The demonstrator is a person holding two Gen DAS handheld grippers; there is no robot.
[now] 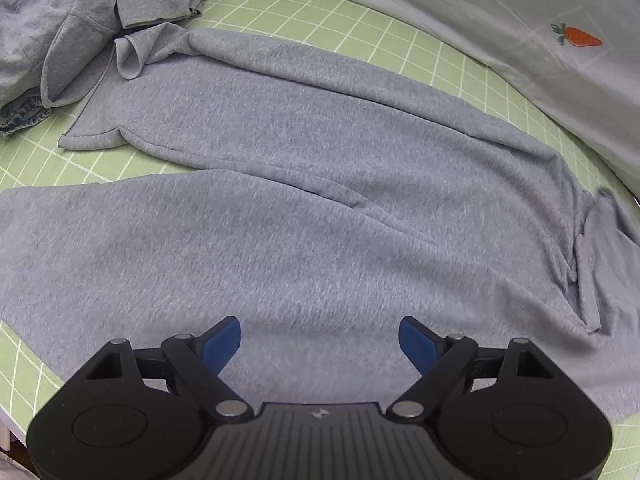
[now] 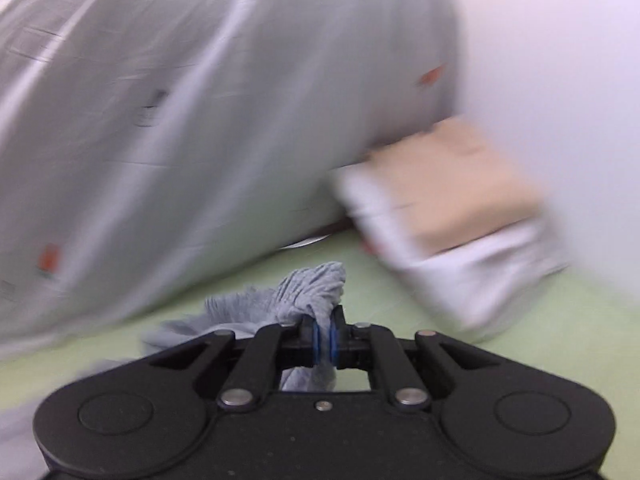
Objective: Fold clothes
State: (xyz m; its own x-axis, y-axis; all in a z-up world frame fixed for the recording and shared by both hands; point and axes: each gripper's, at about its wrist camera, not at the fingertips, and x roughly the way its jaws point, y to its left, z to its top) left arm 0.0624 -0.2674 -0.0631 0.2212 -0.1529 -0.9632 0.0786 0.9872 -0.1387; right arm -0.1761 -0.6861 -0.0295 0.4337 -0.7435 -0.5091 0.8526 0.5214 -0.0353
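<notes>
Across a green grid-patterned bed sheet (image 1: 400, 36), grey sweatpants (image 1: 300, 184) lie spread flat, the two legs running toward 9 o'clock in the left wrist view and the waistband bunched at 3 o'clock; only this view shows the garment whole, along with a heap of grey clothes (image 1: 92, 12) at 11 o'clock, a scrap of denim (image 1: 20, 118) under it, and a pale quilt with a carrot print (image 1: 520, 52) at 1 o'clock; the left gripper (image 1: 320, 340) hovers low over the nearer leg, its blue-padded jaws spread wide and holding nothing. From the right wrist view, heavily motion-blurred, the sweatpants (image 2: 304, 288) appear only as a puckered tuft at 12 o'clock; the right gripper (image 2: 325, 338) has its jaws pressed together on that fabric, a fold hanging down behind the pads; the rest of the garment is hidden beneath the gripper body. Beyond, at 2 o'clock, a tan-and-white folded stack (image 2: 452, 216) rests on the sheet, its details lost to blur; the quilt fills 10 o'clock, its prints smeared. The hands holding both tools are out of frame.
</notes>
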